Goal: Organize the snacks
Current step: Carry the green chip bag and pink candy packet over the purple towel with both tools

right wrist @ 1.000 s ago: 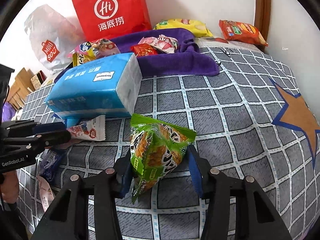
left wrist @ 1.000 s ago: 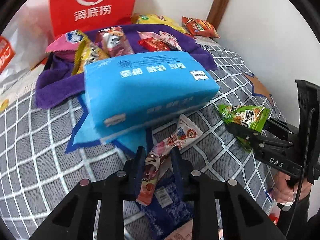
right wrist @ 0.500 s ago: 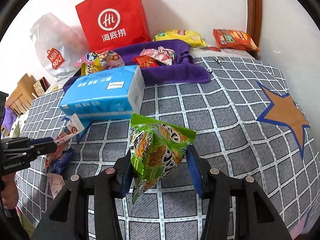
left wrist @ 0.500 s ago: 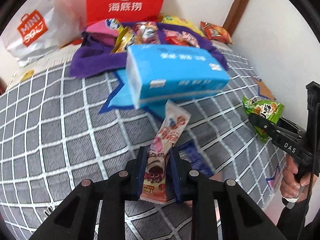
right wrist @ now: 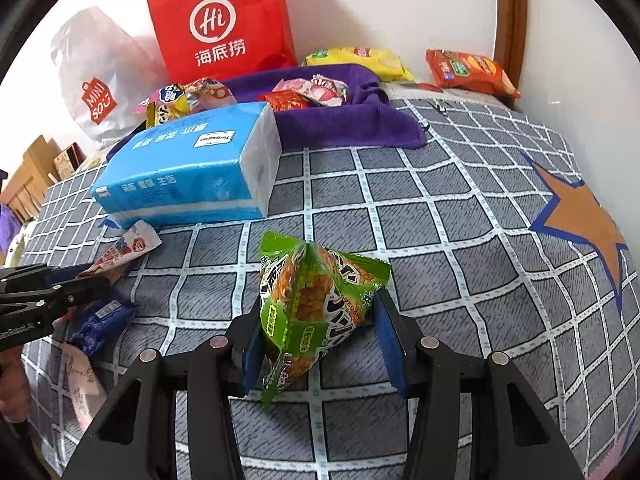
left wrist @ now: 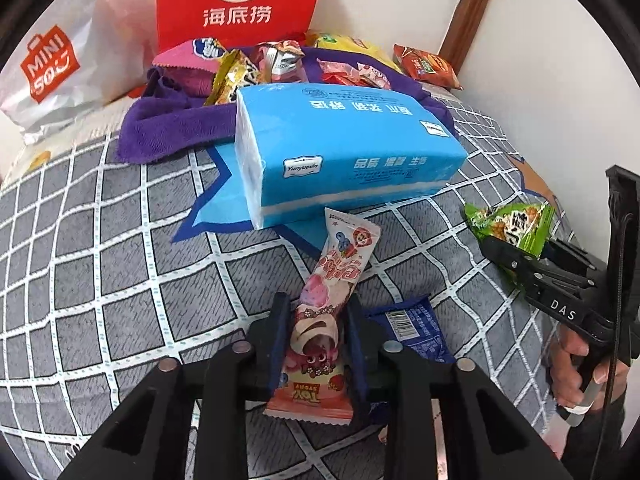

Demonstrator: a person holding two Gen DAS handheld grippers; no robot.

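Two clamped grips: left gripper (left wrist: 316, 334) on pink wrapper (left wrist: 326, 304), right gripper (right wrist: 318, 330) on green packet (right wrist: 312, 304).

Beyond the tool, "Hi" on the red bag (left wrist: 240, 0), "MINISO" on the white bag (left wrist: 52, 68), "Yunyuexin" on the blue tissue pack (left wrist: 340, 148), "DAS" on the right tool (left wrist: 516, 256).
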